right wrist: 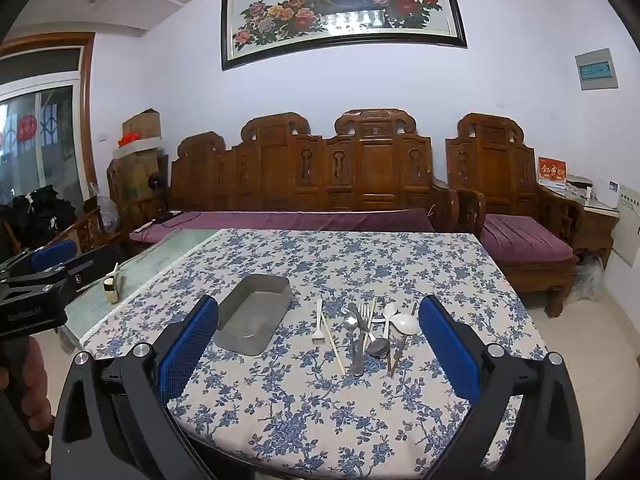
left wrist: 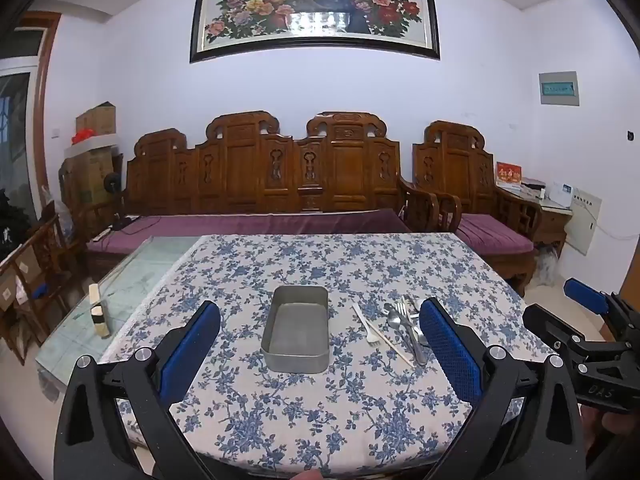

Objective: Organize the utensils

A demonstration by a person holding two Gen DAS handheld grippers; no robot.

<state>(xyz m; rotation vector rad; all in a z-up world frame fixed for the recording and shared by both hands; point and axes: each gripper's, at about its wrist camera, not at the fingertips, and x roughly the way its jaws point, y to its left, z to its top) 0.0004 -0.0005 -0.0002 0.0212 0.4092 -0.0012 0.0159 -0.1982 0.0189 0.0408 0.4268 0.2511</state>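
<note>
Right wrist: utensils (right wrist: 368,332) ahead of tool (right wrist: 320,344).

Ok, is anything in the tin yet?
No, the tin shows only its bare floor, and the utensils all lie on the cloth to its right.

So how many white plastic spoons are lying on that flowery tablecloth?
2. One white plastic spoon lies at the right end of the utensil pile; a second, smaller white spoon sits just left of it. Overlapping metal cutlery could hide more.
</note>
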